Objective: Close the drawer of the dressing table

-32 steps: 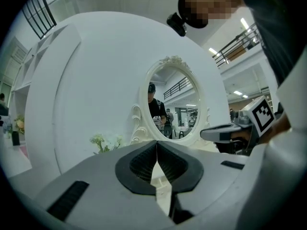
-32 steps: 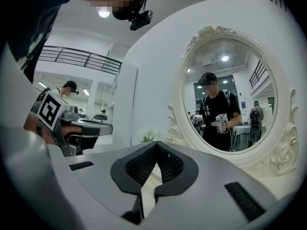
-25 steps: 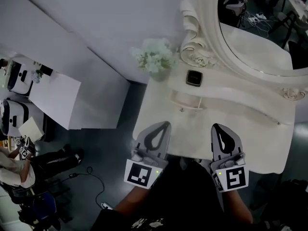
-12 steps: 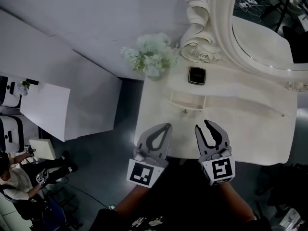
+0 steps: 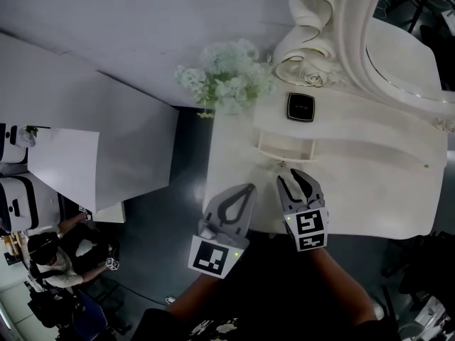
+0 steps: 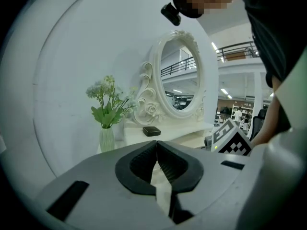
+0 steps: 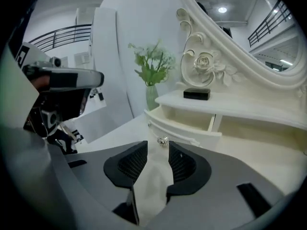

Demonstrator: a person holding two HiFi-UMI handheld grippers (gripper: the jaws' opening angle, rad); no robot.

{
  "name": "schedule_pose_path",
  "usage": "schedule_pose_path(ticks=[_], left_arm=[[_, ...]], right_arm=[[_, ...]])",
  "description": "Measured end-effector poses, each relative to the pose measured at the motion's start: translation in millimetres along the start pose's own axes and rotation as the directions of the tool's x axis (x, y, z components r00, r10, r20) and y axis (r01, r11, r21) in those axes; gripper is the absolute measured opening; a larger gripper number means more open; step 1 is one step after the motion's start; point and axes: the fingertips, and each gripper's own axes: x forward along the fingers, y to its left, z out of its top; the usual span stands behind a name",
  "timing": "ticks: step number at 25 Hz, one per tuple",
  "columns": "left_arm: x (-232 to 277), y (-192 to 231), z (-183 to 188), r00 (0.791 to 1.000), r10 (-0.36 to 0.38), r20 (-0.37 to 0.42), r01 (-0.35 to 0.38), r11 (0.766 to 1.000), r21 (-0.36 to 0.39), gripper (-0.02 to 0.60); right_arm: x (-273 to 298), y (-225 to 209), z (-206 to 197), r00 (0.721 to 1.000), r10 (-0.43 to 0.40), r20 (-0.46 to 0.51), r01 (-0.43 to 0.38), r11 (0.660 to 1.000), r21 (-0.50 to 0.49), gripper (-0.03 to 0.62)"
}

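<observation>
Drawer [image 5: 286, 148] pulled partway out of the dressing table [image 5: 370, 190], below the ledge with a black box [image 5: 300, 106]. Right tool [image 5: 293, 177] just in front of it, jaws opening, small metal knob [image 7: 163, 141] at the gap between their tips, not pinched. Left tool [image 5: 247, 189] alongside over the near edge, jaws closed together, empty.

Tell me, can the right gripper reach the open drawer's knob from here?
Probably yes: the right gripper is opening its jaws with nothing held, and the drawer knob sits just beyond its tips, with nothing in the way.
</observation>
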Motion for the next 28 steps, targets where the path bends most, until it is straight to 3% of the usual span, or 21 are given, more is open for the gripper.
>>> schedule_pose_path(ticks=[9,13,16,28], left_arm=[[1,10,-6,1.0,-0.013,-0.012,0.013,1.0,-0.007,0.005],[-1,14,-13,1.0,-0.01,-0.028,0.009,1.0,-0.018,0.005],[-2,18,-17,0.999,-0.005,-0.037,0.004,1.0,-0.021,0.005],[3,13,-20,0.998,-0.032,-0.048,0.031,0.999,-0.026,0.005]], right_arm=[[25,-3,-16,0.998,-0.005,-0.07,0.007,0.999,0.034,0.118],[30,-6,-12,0.997,-0.035,-0.064,0.038,0.999,0.038,0.111],[30,-11,-11,0.997,-0.055,-0.062,0.059,0.997,0.058,0.055],[31,-14,-10,0.996,-0.055,-0.064,0.062,0.993,0.099,0.055]])
